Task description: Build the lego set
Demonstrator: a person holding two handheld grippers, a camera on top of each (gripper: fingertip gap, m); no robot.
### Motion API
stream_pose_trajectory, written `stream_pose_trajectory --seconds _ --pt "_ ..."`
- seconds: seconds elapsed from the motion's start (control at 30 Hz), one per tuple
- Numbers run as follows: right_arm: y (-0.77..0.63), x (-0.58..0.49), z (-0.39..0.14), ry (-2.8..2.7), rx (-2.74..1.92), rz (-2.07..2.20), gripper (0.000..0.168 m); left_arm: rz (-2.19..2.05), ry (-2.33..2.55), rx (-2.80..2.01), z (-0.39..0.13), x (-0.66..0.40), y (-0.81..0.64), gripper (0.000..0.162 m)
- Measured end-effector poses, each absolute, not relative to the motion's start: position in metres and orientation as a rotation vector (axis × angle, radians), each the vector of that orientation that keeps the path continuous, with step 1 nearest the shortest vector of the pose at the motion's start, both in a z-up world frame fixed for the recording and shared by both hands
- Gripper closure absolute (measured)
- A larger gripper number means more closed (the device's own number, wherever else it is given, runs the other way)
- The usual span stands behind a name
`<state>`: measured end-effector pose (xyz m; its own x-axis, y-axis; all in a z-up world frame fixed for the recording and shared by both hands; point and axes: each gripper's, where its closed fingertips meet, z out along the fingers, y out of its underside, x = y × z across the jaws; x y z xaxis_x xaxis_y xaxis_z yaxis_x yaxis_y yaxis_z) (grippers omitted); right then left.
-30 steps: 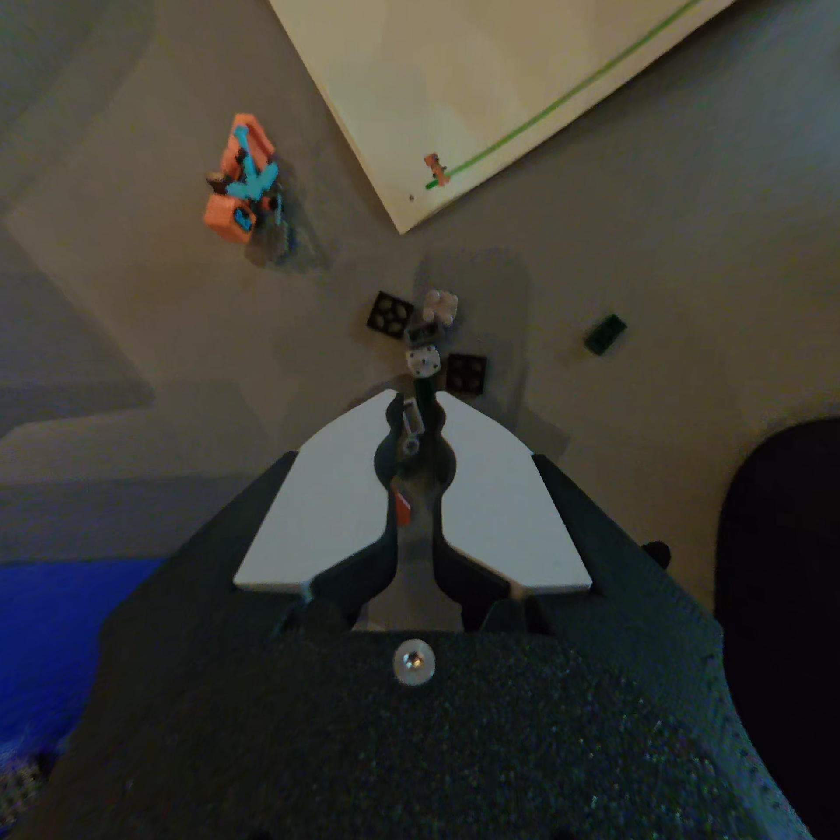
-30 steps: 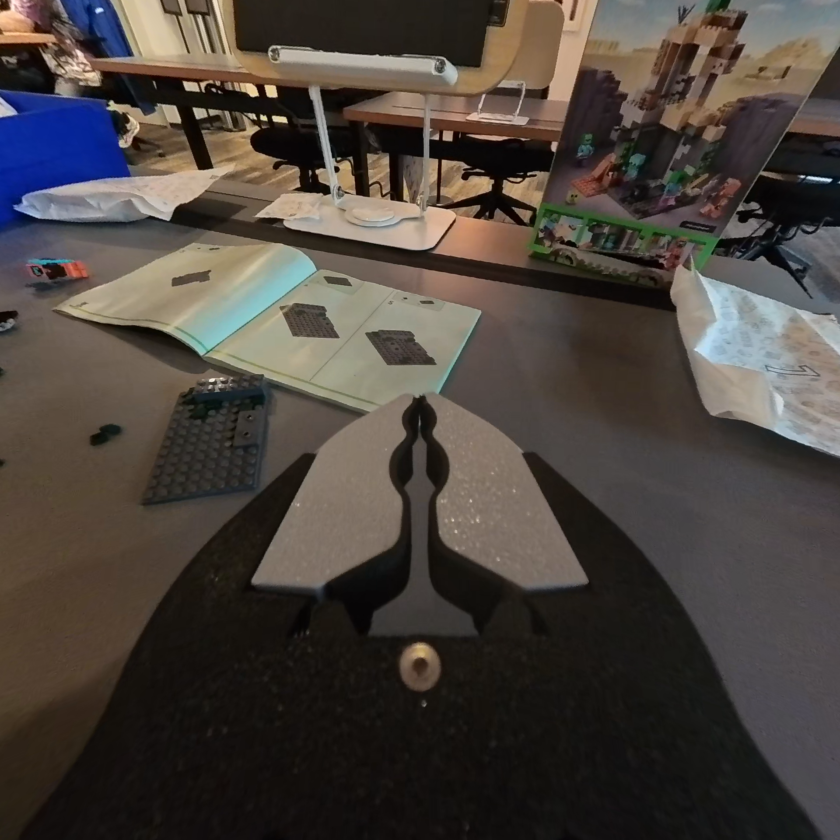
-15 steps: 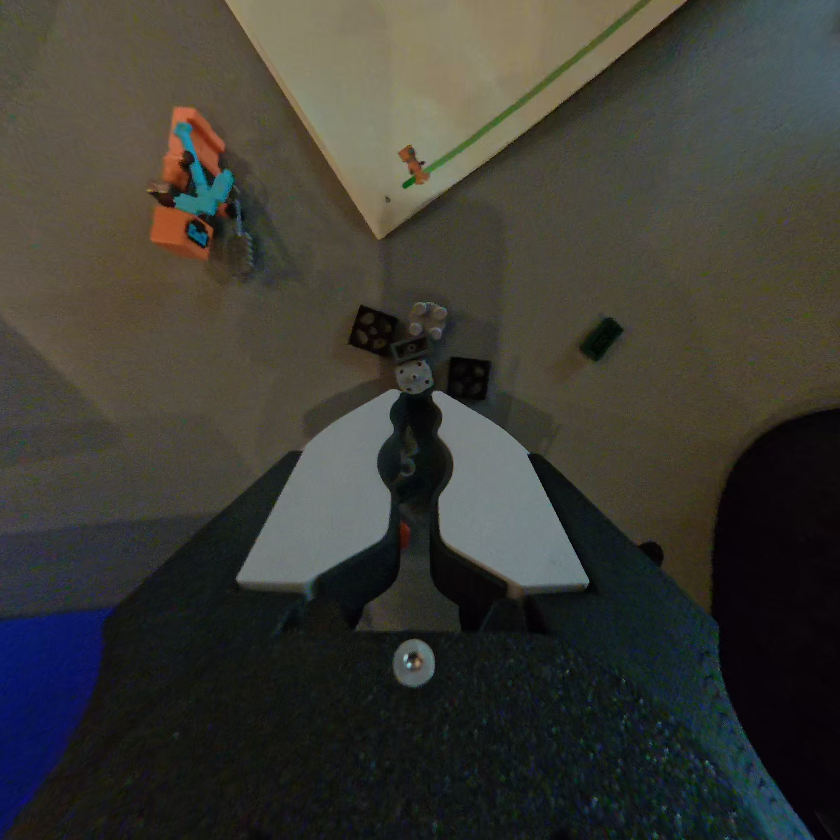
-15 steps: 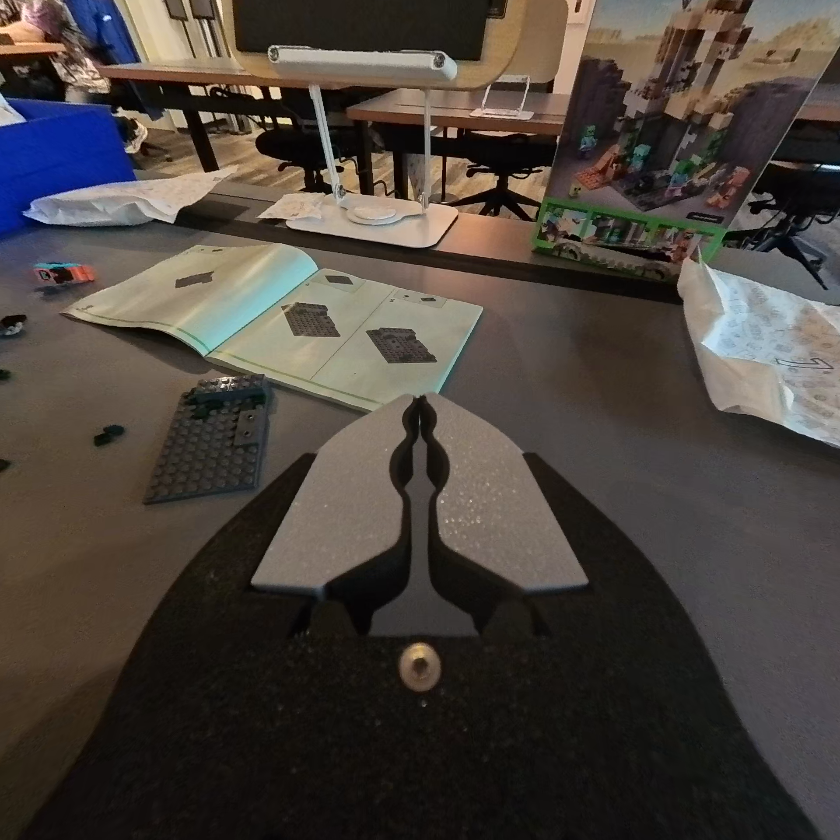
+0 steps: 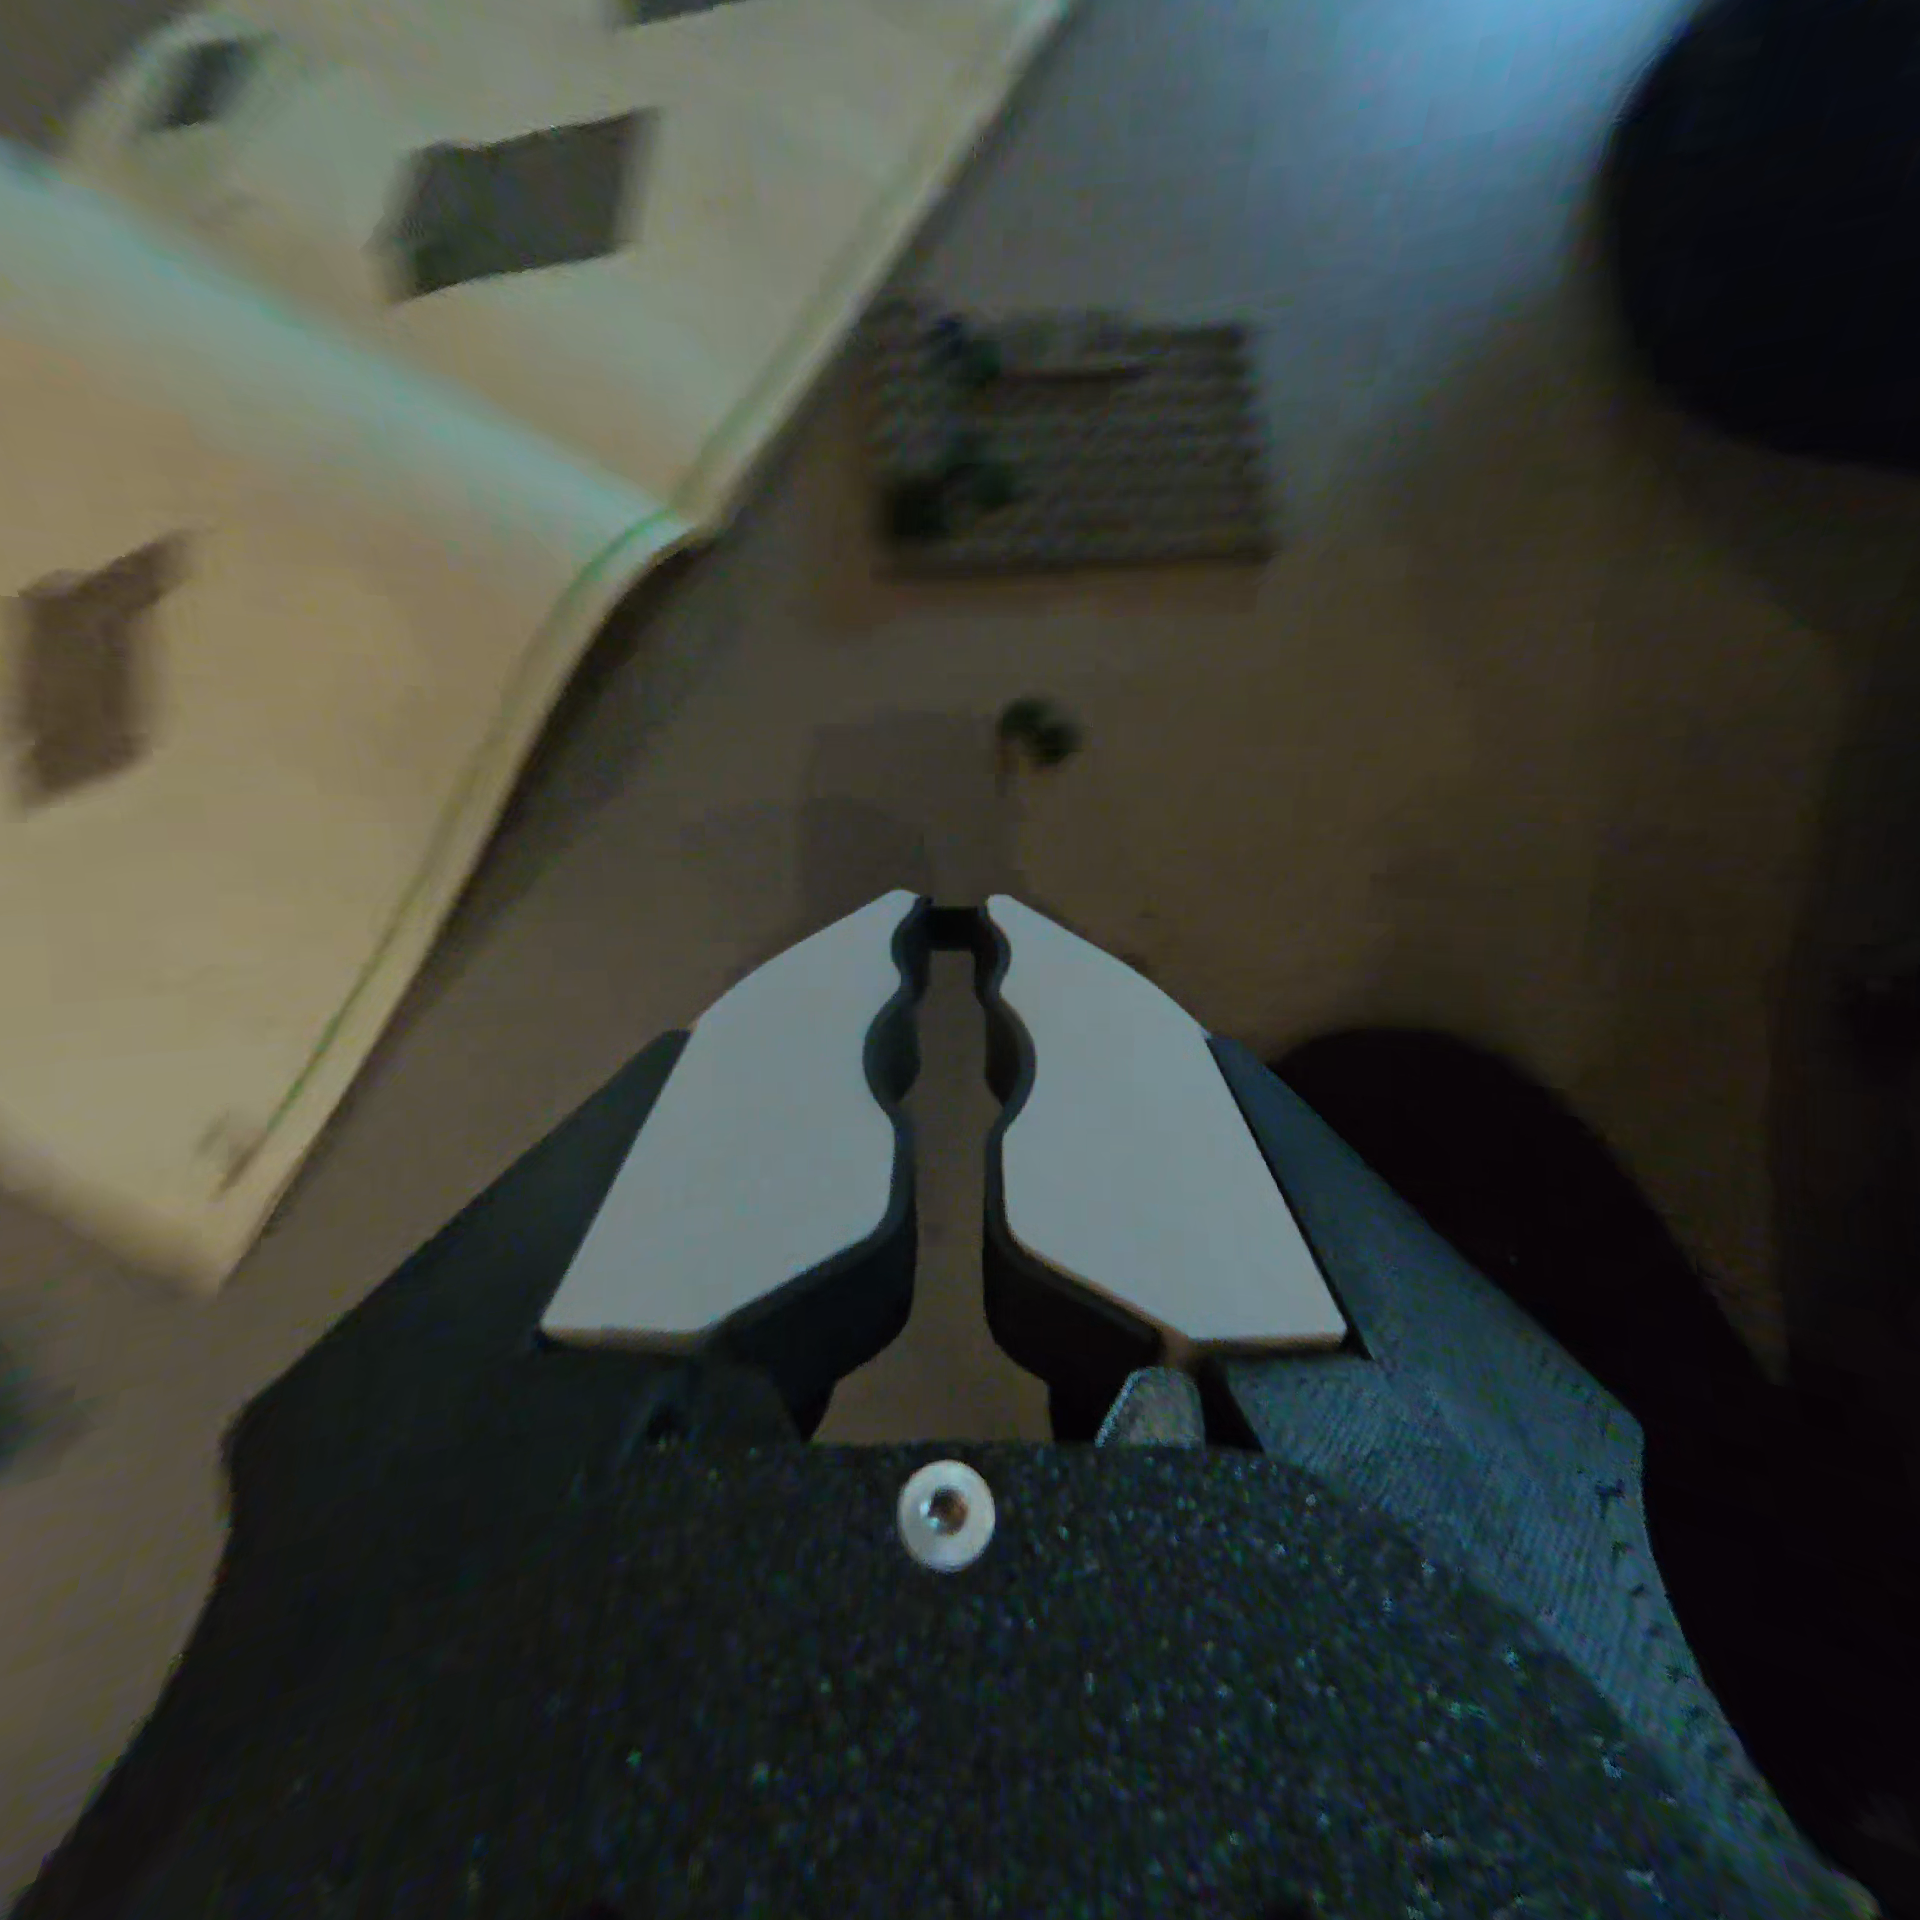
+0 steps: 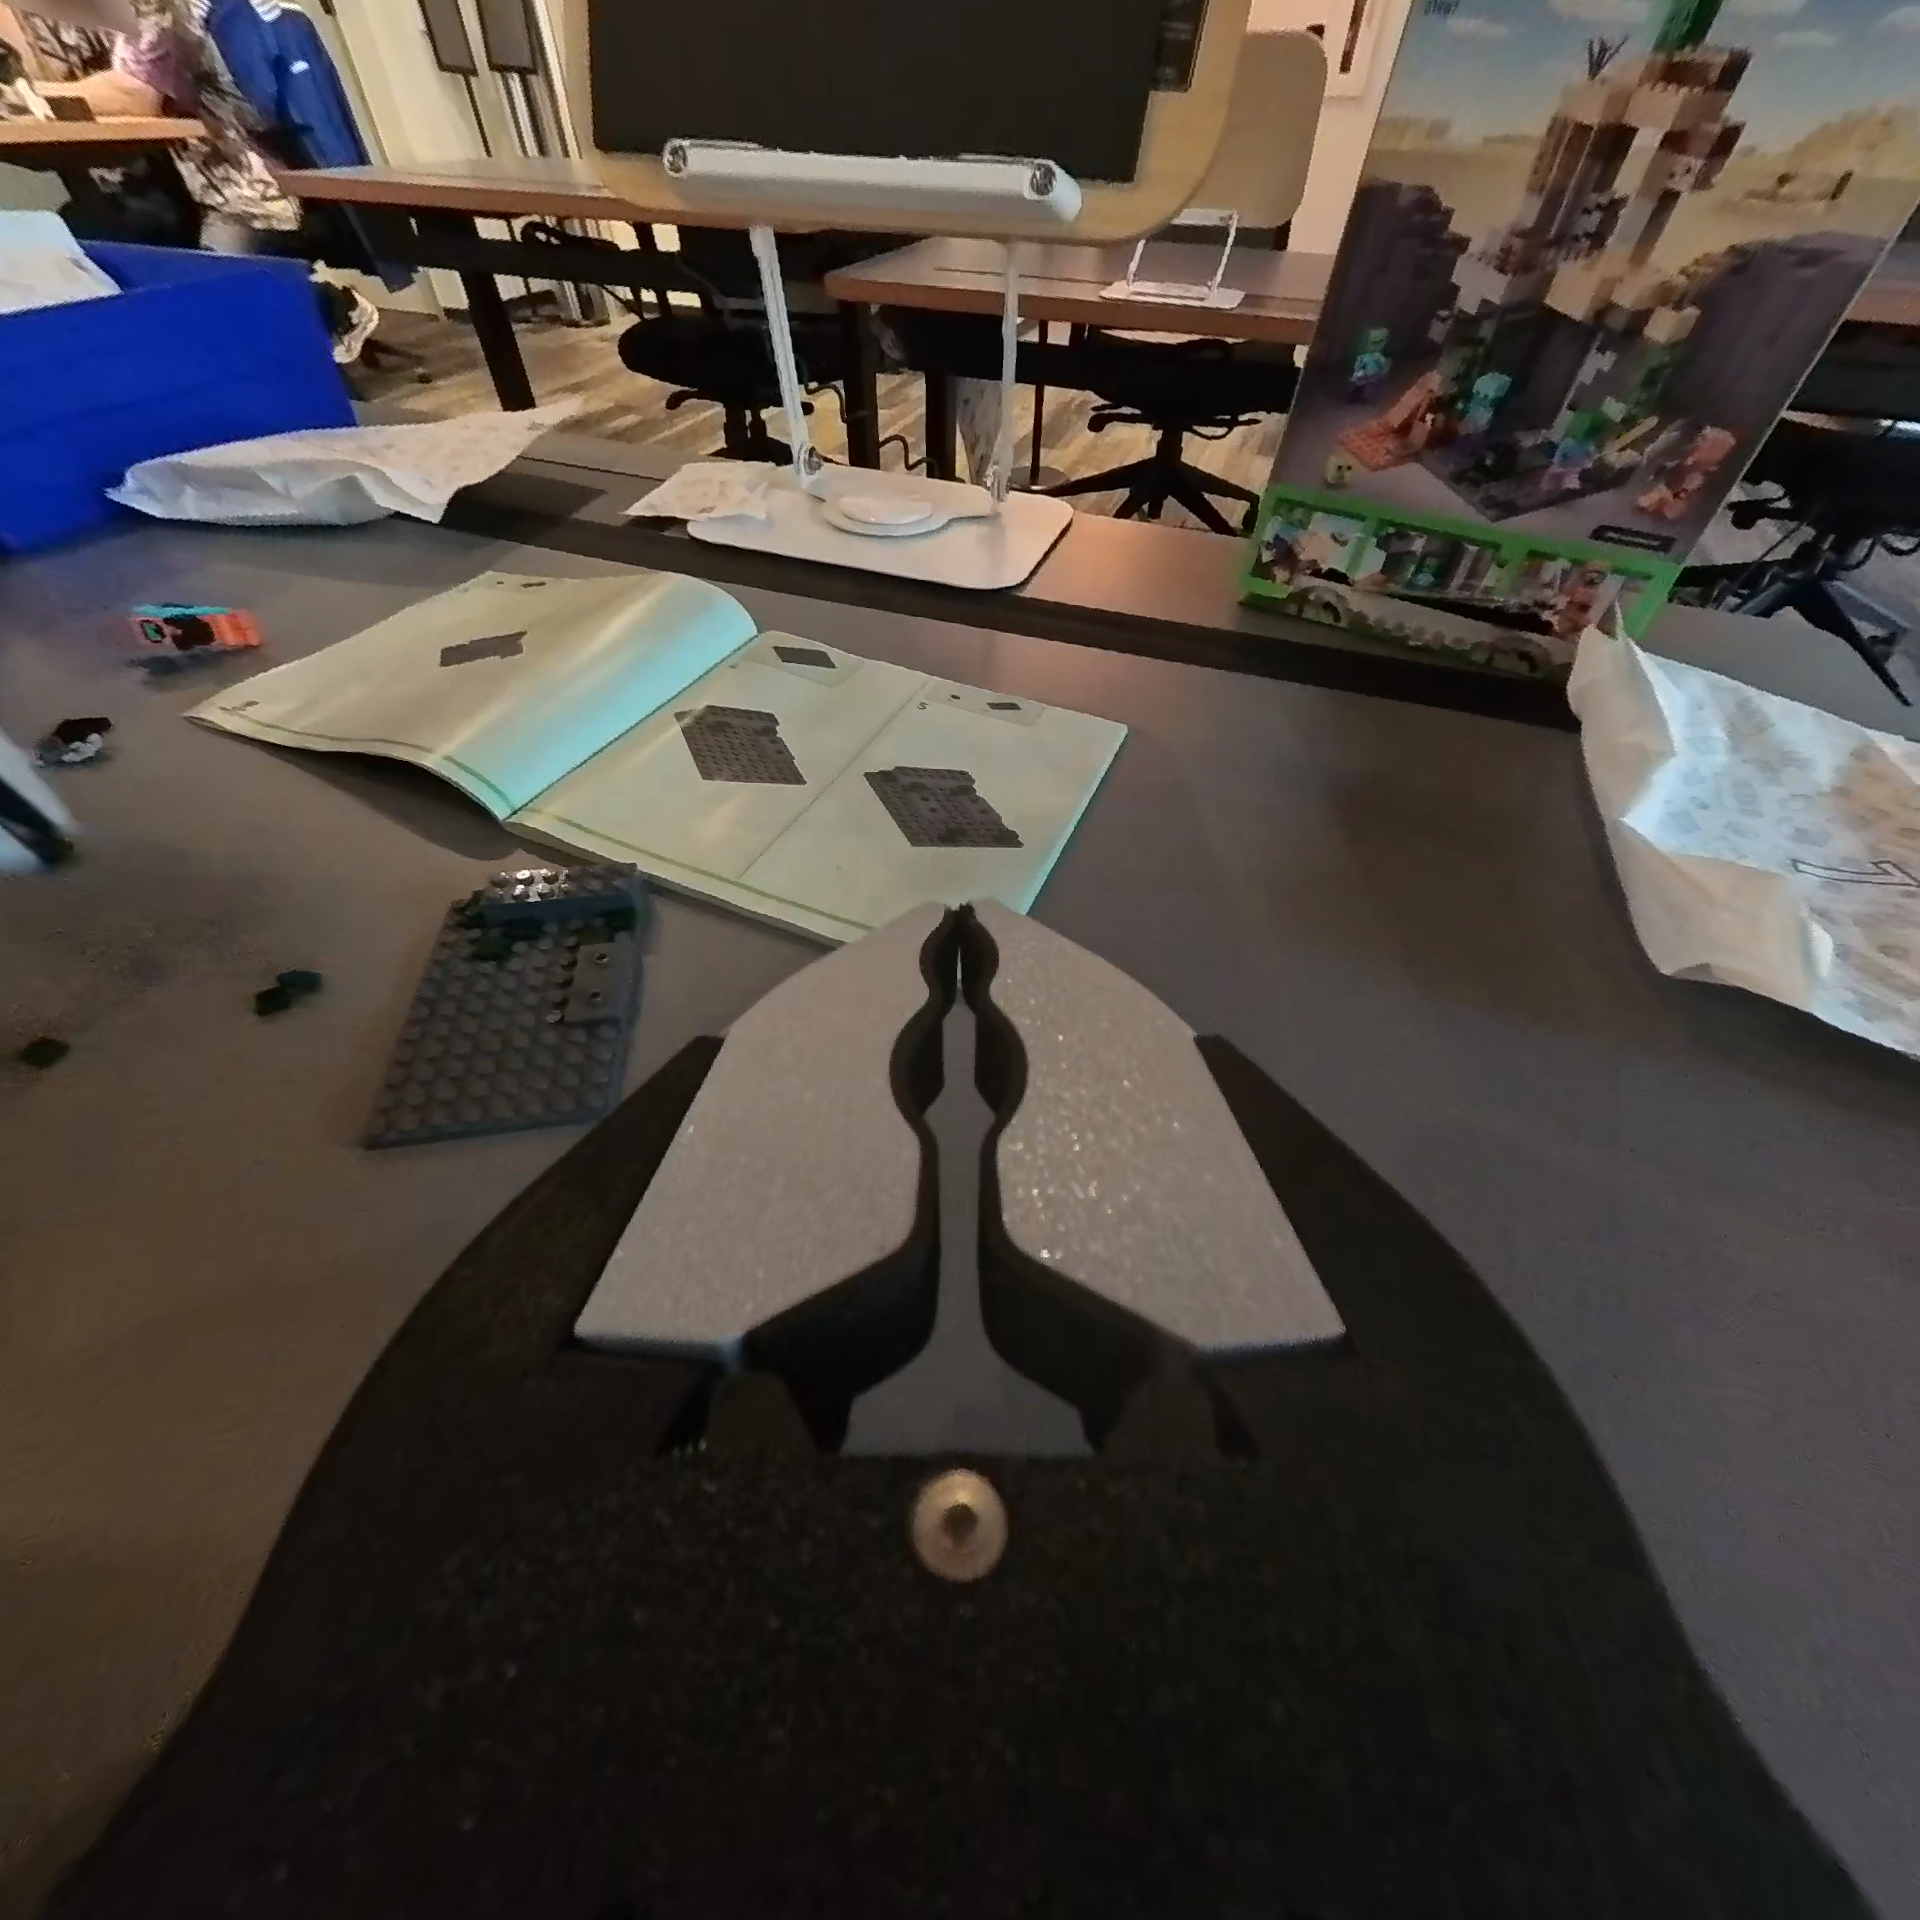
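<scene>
1. Lego baseplate [image 6: 520,1029], dark grey with a few pieces on its far end, lay flat on the surface [image 6: 1351,935] beside the open instruction booklet [image 6: 665,727].
2. Left gripper [image 5: 954,914] pinched a small dark piece [image 5: 954,925] at its fingertips.
3. Right gripper [image 6: 962,912] was closed and empty.
4. Loose dark bricks [image 6: 286,990] lay left of the baseplate; the set box [image 6: 1538,364] and a crumpled paper bag [image 6: 1756,842] sat to the right.

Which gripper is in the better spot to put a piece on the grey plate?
Probably left. The left gripper pinches a small dark piece and faces the grey plate; the right gripper is shut, empty.
</scene>
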<state>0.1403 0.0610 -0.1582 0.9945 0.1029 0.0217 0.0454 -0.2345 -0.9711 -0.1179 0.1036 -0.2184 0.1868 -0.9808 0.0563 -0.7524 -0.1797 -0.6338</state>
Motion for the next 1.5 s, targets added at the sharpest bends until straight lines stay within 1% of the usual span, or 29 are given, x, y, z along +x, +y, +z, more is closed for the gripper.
stream_pose_trajectory --seconds 0.17,0.33,0.63,0.97,1.03,1.13,1.27,1.5 --pt "0.058 0.142 -0.156 -0.101 -1.797 0.059 0.168 -0.673 1.754 -1.981 -0.243 -0.085 0.093 0.154" --pt "0.058 0.143 -0.156 -0.095 -1.794 0.075 0.168 -0.681 1.781 -1.994 -0.251 -0.079 0.093 0.154" --pt "0.059 0.141 -0.159 -0.104 -1.801 0.091 0.168 -0.686 1.794 -1.969 -0.251 -0.081 0.088 0.143" --pt "0.059 0.139 -0.159 -0.114 -1.802 0.095 0.168 -0.696 1.786 -1.939 -0.243 -0.082 0.085 0.141" --pt "0.059 0.138 -0.159 -0.118 -1.801 0.095 0.168 -0.665 1.778 -1.938 -0.241 -0.085 0.088 0.143" --pt "0.059 0.138 -0.158 -0.121 -1.797 0.094 0.168 -0.628 1.734 -1.921 -0.233 -0.096 0.096 0.153" --pt "0.059 0.138 -0.158 -0.120 -1.796 0.095 0.168 -0.545 1.597 -1.947 -0.219 -0.130 0.113 0.162" --pt "0.060 0.134 -0.159 -0.134 -1.801 0.098 0.168 -0.336 1.205 -2.110 -0.207 -0.228 0.152 0.162"
